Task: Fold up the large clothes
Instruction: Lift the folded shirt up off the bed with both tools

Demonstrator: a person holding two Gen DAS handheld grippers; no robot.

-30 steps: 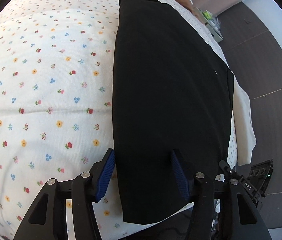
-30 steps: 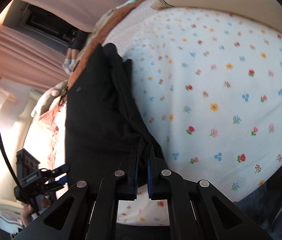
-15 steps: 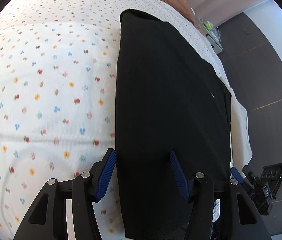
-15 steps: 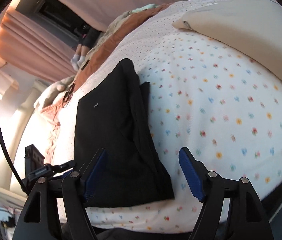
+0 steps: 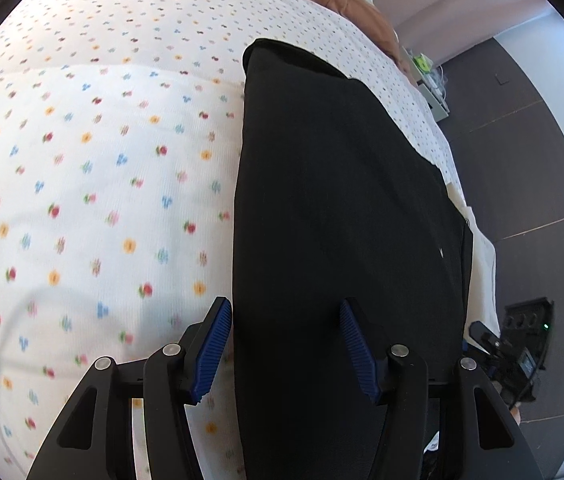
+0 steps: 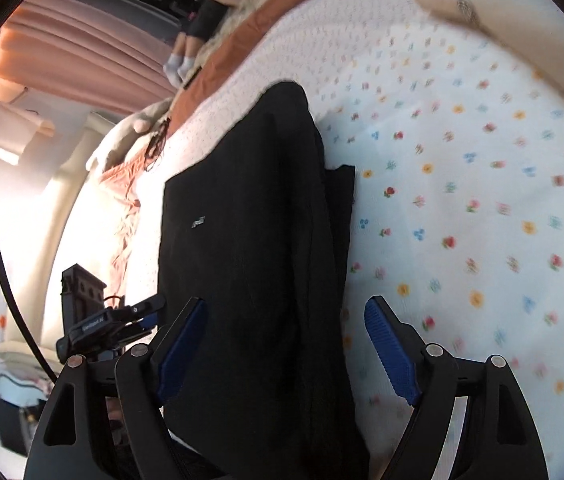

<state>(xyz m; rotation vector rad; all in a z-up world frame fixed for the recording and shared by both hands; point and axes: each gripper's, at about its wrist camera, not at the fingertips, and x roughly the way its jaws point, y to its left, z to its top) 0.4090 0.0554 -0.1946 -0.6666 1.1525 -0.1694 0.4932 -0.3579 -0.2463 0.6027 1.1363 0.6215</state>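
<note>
A black garment (image 5: 341,216) lies folded into a long strip on a white bed sheet with small flowers (image 5: 82,160). My left gripper (image 5: 285,344) is open and empty, its blue pads over the strip's near end. In the right wrist view the same black garment (image 6: 258,240) runs away from me, a narrower layer showing along its right edge. My right gripper (image 6: 285,344) is open and empty above the strip's near end. The left gripper (image 6: 110,320) shows at the lower left of that view.
A cream pillow (image 6: 521,20) lies at the far right of the bed. An orange-brown blanket (image 6: 242,40) lies beyond the garment. Dark floor (image 5: 521,160) runs along the bed's edge, with a small bedside unit (image 5: 433,92). Pink curtains (image 6: 82,56) hang behind.
One second ago my right gripper was shut on the garment's edge. It has let go, opened wide and pulled back. The left gripper stays open and has shifted slightly over the strip.
</note>
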